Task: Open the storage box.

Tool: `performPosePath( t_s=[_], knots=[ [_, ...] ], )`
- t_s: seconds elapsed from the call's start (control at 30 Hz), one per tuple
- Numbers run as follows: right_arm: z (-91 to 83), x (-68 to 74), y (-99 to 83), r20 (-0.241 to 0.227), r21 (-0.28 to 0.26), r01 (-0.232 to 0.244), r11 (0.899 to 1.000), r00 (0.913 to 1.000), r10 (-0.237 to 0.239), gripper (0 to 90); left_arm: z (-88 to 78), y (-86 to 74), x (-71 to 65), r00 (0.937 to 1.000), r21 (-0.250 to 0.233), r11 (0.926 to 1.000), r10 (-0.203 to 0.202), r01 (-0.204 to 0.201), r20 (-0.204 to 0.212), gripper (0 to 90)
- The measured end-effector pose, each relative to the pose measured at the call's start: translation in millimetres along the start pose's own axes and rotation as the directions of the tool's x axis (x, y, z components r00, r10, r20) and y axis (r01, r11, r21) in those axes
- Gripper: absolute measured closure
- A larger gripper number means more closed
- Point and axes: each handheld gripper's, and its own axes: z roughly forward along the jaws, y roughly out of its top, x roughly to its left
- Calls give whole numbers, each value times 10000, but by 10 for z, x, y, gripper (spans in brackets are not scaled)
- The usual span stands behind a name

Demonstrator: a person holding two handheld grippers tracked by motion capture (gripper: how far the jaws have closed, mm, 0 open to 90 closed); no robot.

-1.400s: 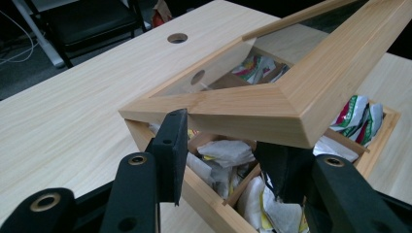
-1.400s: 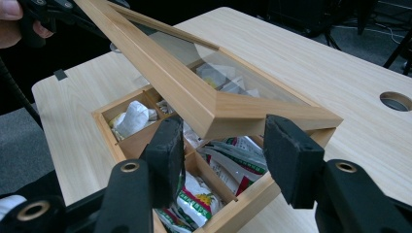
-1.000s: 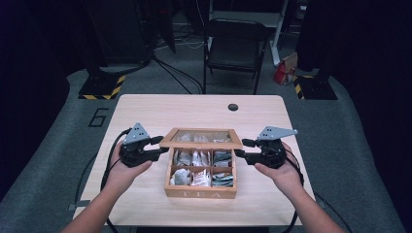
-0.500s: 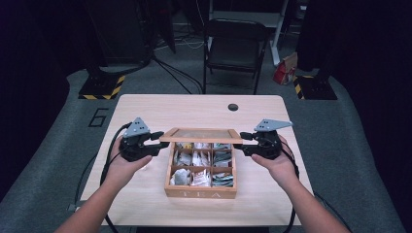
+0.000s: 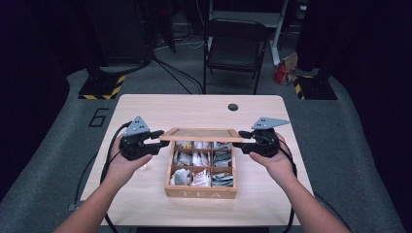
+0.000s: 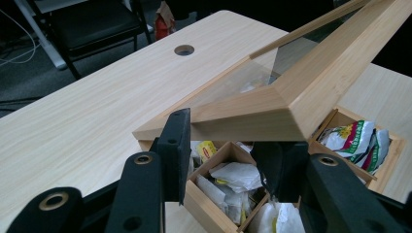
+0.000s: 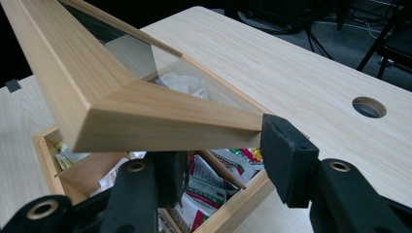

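So, middle of the high view: a wooden tea box (image 5: 200, 190) sits on the light wood table (image 5: 194, 109), and its glass-paned lid (image 5: 201, 134) is tilted up, raised off the front and hovering over the back row of compartments. The box is split into a grid of little compartments stuffed with tea bags (image 5: 200, 177), mostly white wrappers with a few green and red ones on the right side.

The left gripper (image 5: 156, 141) comes in from the left of the frame and has the lid's left end between its jaws. In the left gripper view the lid's wooden corner (image 6: 272, 114) sits right between the two black pads, both touching the frame, so it's clamped on the lid. The right gripper (image 5: 244, 142) mirrors it at the right of the high view. Its jaws have just been closing with the lid's other corner (image 7: 160, 119) between them, and in the right gripper view the right pad presses against the edge of the frame while the left jaw tucks under it. Looks like a grip to me.

Further back on the table there's a round cable hole (image 5: 233, 107), upper right of the tabletop. Behind the table, top centre of the frame, stands a black folding chair (image 5: 235, 48) on the grey floor.
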Motion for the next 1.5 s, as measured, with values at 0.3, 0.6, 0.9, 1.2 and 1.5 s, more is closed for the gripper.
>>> performPosePath(
  t_s=[0.3, 0.6, 0.9, 1.2, 1.5],
  knots=[
    [-2, -15, 23, -60, 61, -135, 9999, 9999, 135, 529, 144, -74, 89, 9996, 98, 9997, -200, 201, -189, 548],
    [5, -70, 71, -197, -9, -423, 9991, 9989, 423, 529, 319, -87, 174, 9971, 79, 9983, -579, 584, -485, 543],
    [12, -109, 99, -310, -65, -519, 9986, 9982, 517, 528, 433, -54, 212, 9961, 52, 9982, -591, 595, -649, 566],
    [29, -147, 129, -330, -174, -678, 9975, 9972, 672, 522, 450, 5, 230, 9957, 201, 9986, -481, 499, -792, 582],
    [136, -239, 100, -150, -82, -778, 9969, 9969, 777, 521, 466, 54, 278, 9949, 152, 9977, -652, 666, -765, 586]
  ],
)
